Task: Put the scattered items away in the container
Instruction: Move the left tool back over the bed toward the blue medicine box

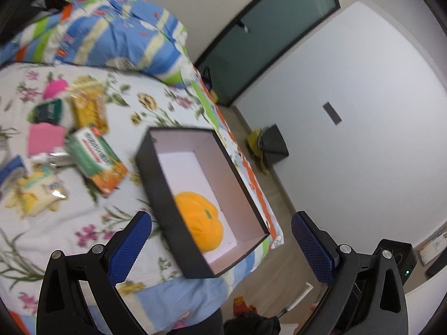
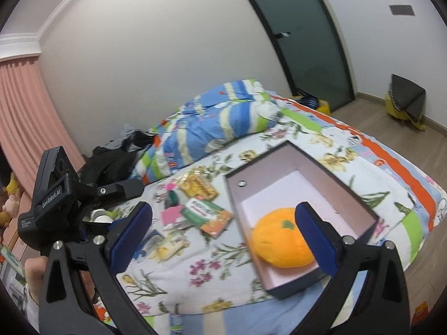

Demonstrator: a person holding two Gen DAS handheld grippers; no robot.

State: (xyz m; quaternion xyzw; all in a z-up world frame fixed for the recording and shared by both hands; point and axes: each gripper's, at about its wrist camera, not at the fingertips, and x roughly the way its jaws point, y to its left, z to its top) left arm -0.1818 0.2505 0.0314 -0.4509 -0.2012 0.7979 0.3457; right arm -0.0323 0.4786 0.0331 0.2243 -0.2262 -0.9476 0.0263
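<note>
A big bed [image 2: 363, 150] is covered with a flowery sheet. A black box [image 1: 167, 201] is set on it, near the bed's edge. An orange plush toy [image 2: 282, 240] is seen inside the box. Small packets [image 1: 95, 156] are scattered beside the box. Both the left gripper [image 1: 220, 248] and the right gripper [image 2: 223, 240] are held wide apart, with nothing gripped.

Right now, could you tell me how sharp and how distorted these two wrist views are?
Left wrist view: motion blur smears the scattered packets, though the black box reads clearly. Right wrist view: the orange plush is slightly soft; fisheye bends the door frame.
</note>
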